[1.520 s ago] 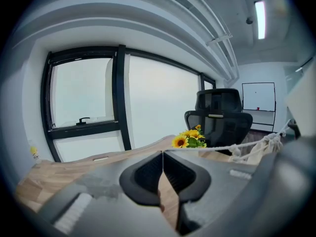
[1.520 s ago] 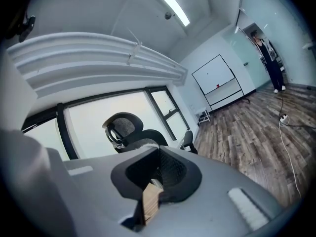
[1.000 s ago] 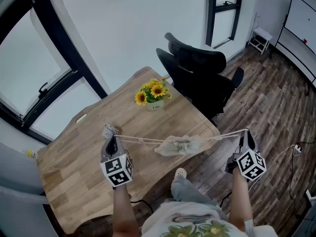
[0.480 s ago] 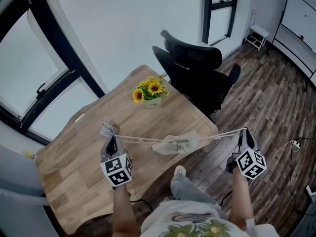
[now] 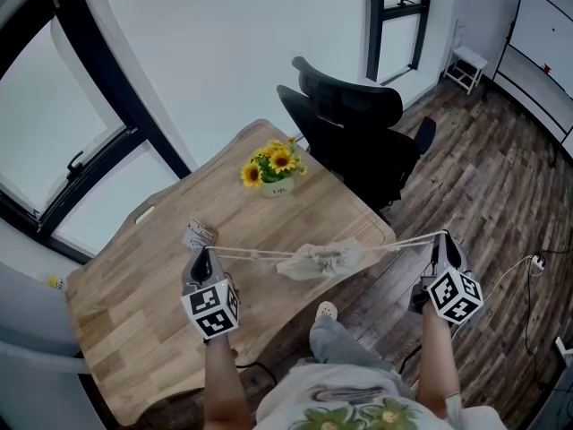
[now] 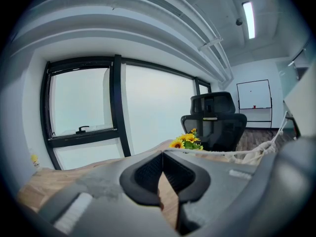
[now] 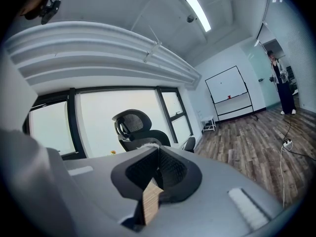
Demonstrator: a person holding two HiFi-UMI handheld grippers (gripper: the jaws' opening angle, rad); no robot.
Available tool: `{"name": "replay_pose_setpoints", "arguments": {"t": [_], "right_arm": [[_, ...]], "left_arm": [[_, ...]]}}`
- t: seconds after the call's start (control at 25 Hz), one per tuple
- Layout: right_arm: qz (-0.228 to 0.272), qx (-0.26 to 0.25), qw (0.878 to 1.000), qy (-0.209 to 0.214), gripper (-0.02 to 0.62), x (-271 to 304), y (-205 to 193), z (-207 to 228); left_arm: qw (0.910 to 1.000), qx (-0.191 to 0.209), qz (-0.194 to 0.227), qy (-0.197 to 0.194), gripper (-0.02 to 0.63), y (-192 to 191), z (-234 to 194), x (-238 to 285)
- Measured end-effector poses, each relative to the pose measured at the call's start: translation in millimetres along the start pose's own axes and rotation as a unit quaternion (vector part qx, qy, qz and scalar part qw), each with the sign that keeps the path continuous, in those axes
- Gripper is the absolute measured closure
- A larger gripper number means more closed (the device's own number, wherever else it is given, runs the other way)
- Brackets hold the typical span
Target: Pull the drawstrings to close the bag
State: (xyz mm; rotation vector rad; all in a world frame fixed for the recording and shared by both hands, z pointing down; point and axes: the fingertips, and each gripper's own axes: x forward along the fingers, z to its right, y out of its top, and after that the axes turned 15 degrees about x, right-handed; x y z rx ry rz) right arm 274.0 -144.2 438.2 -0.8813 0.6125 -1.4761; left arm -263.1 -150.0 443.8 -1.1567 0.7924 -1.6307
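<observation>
A small beige drawstring bag (image 5: 320, 261) hangs bunched above the near edge of the wooden table (image 5: 134, 285), its mouth gathered tight. White drawstrings (image 5: 251, 255) run taut from it to both sides. My left gripper (image 5: 204, 256) is shut on the left drawstring, which leaves its tips as a white cord (image 6: 207, 152) toward the bag (image 6: 266, 149). My right gripper (image 5: 442, 238) is shut on the right drawstring (image 5: 407, 243), held off the table's right edge over the floor. In the right gripper view, frayed white cord (image 7: 146, 143) shows at the closed tips.
A pot of yellow sunflowers (image 5: 274, 170) stands at the table's far side, with a black office chair (image 5: 358, 137) behind it. A small printed card (image 5: 199, 236) lies just beyond my left gripper. Windows line the left wall. A person's knee (image 5: 336, 343) is below the bag.
The view shifted slightly early on; the bag and both grippers have stayed in place, with the strings still taut.
</observation>
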Motion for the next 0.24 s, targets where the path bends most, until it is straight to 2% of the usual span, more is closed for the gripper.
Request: {"name": "replay_pose_setpoints", "arguments": {"t": [0.24], "right_arm": [[0.0, 0.004, 1.0, -0.005, 0.591, -1.7, -1.4, 3.5]], "left_arm": [[1.0, 0.003, -0.002, 0.0, 0.598, -1.7, 0.3, -0.8]]}}
